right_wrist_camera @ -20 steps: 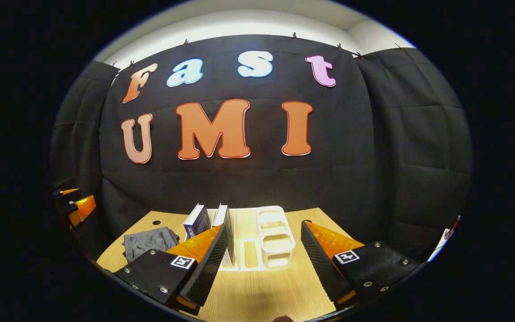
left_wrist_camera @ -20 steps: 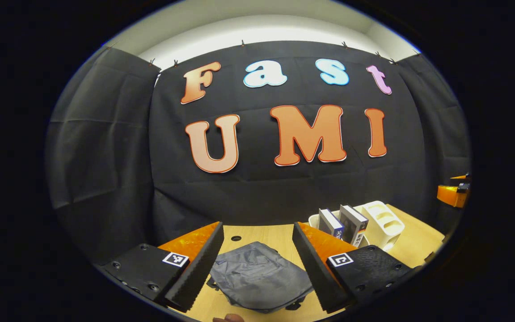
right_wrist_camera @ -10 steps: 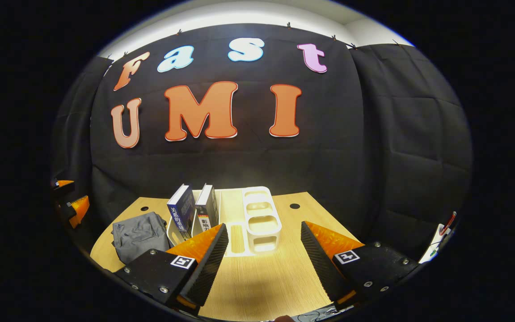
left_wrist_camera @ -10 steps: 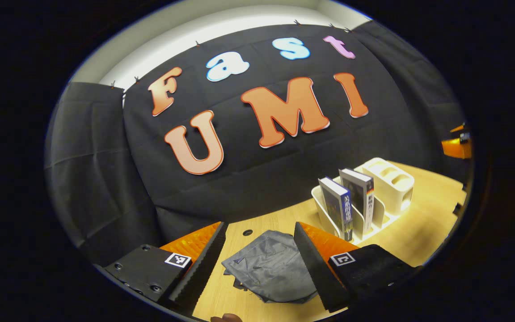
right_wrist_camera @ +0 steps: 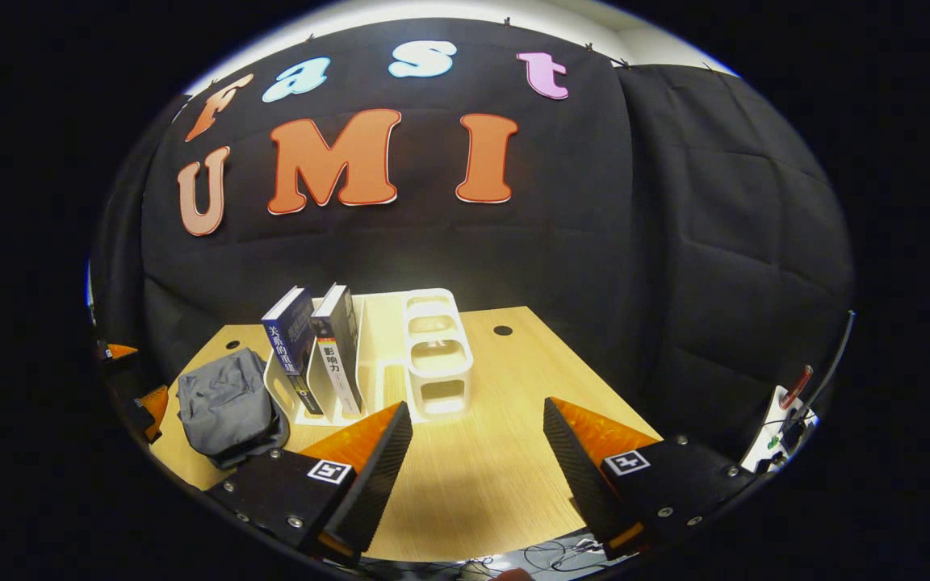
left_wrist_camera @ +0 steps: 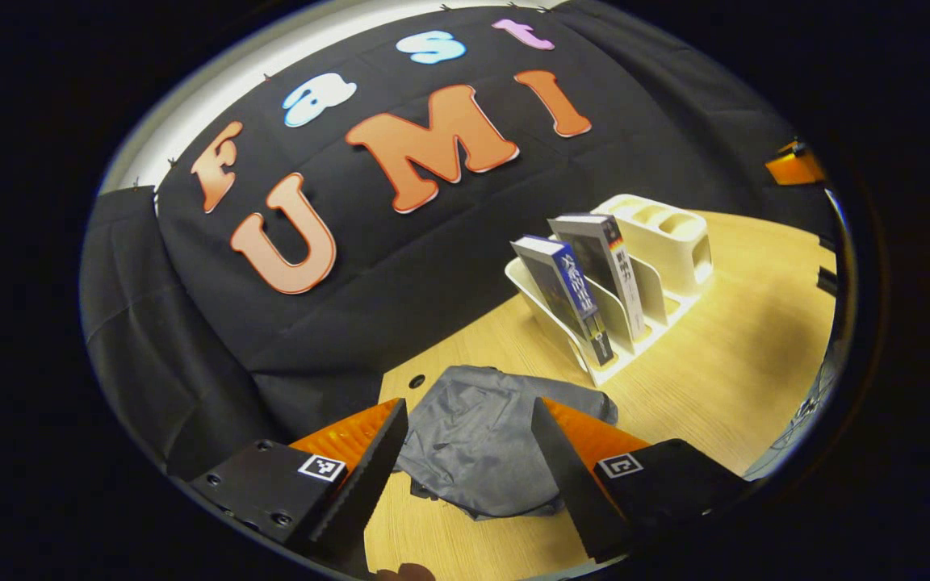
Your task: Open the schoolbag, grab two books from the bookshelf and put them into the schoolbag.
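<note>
— Both cameras had tipped downward within the second, bringing far more of the counter [right_wrist_camera: 465, 484] into sight. What was nearest?

— The left tongs [left_wrist_camera: 465, 468], spread wide and holding nothing, hung just above the grey schoolbag [left_wrist_camera: 481, 436], which lay flat, crumpled and apparently closed at the counter's near-left corner. The right tongs [right_wrist_camera: 477, 460], likewise spread and empty, hovered over bare wood, well apart from the bag, which sat far to their left in the right gripper view [right_wrist_camera: 227, 407].

— And beyond that?

— A white bookshelf [right_wrist_camera: 388, 383] stood just beside the bag, toward the middle of the counter. The two books [right_wrist_camera: 316, 347] leaned in its left slots, spines outward, side by side; the rounded compartments on its right looked empty.

— So which step was under way?

— By the look of it, the very first: reaching for the bag to open it. Neither book had left the rack.

— What did the next move call for?

— Probably lowering the left tongs onto the limp fabric to find the zipper pull or opening, which could not be made out, while the right tongs came across to steady the cloth.
</note>
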A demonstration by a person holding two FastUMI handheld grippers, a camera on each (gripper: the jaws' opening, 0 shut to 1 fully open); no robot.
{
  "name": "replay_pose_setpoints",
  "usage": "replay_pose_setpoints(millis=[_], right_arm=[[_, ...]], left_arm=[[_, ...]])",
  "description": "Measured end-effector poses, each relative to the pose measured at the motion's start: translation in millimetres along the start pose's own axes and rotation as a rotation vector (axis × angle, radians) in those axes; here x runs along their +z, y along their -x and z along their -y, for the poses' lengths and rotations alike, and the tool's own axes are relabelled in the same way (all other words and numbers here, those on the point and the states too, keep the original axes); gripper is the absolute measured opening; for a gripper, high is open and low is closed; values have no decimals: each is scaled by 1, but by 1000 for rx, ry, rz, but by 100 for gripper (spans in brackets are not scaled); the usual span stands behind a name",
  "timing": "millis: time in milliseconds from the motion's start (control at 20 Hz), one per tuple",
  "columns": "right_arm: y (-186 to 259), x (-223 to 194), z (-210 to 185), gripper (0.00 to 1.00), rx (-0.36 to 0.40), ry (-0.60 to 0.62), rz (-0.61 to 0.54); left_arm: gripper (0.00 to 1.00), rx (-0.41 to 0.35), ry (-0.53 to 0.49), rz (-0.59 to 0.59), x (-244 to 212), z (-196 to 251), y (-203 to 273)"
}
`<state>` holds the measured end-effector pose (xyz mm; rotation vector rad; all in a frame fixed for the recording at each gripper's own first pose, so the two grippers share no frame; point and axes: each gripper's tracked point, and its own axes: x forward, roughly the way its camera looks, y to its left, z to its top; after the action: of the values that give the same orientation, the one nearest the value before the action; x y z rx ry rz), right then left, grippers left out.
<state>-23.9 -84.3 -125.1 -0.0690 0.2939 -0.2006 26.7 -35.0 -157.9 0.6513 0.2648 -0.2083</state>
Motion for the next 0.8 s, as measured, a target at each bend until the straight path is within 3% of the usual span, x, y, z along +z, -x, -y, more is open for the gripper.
replay_pose_setpoints(millis=[300,800], right_arm=[[0,-45,20,98,-50,19,-103],[-1,-65,43,98,-115,17,-166]], left_arm=[[97,-61,-181,-59,-40,46,-24],[97,-142,-285,-192,-104,98,-58]])
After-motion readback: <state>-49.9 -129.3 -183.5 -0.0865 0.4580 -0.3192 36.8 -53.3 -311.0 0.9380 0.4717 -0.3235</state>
